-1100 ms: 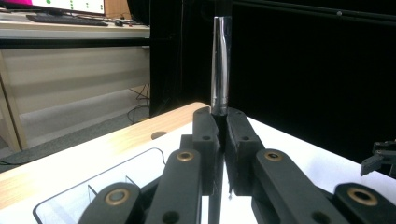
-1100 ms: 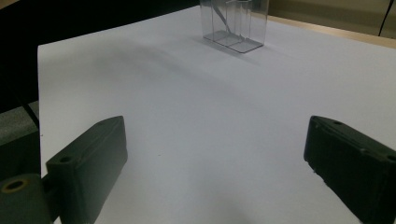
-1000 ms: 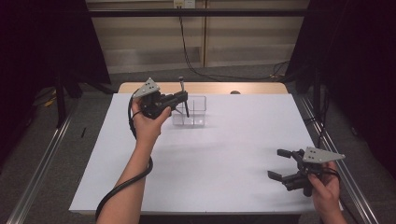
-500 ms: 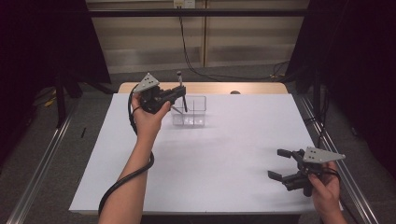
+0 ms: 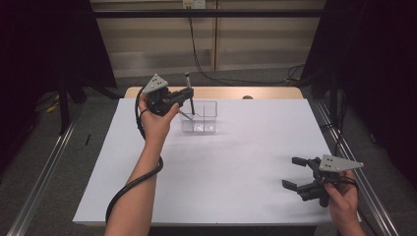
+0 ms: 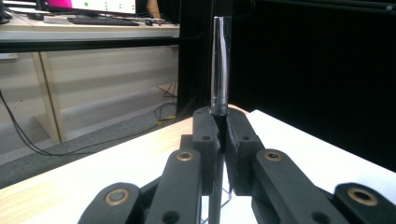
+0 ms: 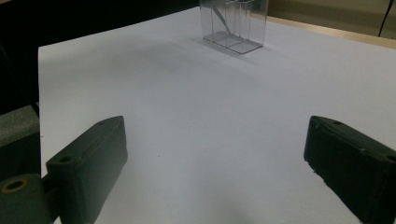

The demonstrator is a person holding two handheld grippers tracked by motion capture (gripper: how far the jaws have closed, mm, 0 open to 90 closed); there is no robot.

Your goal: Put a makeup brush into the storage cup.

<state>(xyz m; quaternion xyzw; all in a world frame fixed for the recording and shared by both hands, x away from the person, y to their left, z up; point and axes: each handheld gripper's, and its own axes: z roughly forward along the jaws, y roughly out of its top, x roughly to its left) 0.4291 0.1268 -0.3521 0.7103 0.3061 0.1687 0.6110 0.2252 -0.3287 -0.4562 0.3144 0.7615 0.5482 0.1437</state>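
**Caller:** Up goes the left gripper (image 5: 189,96), lifted a touch toward the far edge of the table (image 5: 246,162) compared with a second ago, and the pen (image 5: 189,93) rides up with it.

**Analyst:** And the grip is tight. In the left gripper view the black jaws are clamped on the pen's (image 6: 219,70) lower barrel, with the glossy shaft rising straight out above them.

**Caller:** So its long axis is upright?

**Analyst:** Very nearly vertical, yes, tip down. That is the relation that matters, I'd say, because the clear organiser (image 5: 199,118) sits directly beneath and slightly nearer the person, close to the far edge and left of centre. The pen's lower end looks to be at or just over its left compartment; whether the tip has cleared the rim I can't tell from above.

**Caller:** There's another slim thing leaning in that box.

**Analyst:** Right, a second stick-like item (image 7: 219,17) lies slanted inside a compartment, seen through the wall from the right gripper view.

**Caller:** And the right gripper (image 5: 294,173)?

**Analyst:** Parked near the table's near-right corner, jaws spread wide, nothing between them, pointing across the white surface toward the organiser (image 7: 233,25), well apart from it.

**Caller:** So the left hand is the one in play.

**Analyst:** Far nearer, and already holding the pen. My read is that any next move is a straight vertical one along that axis.
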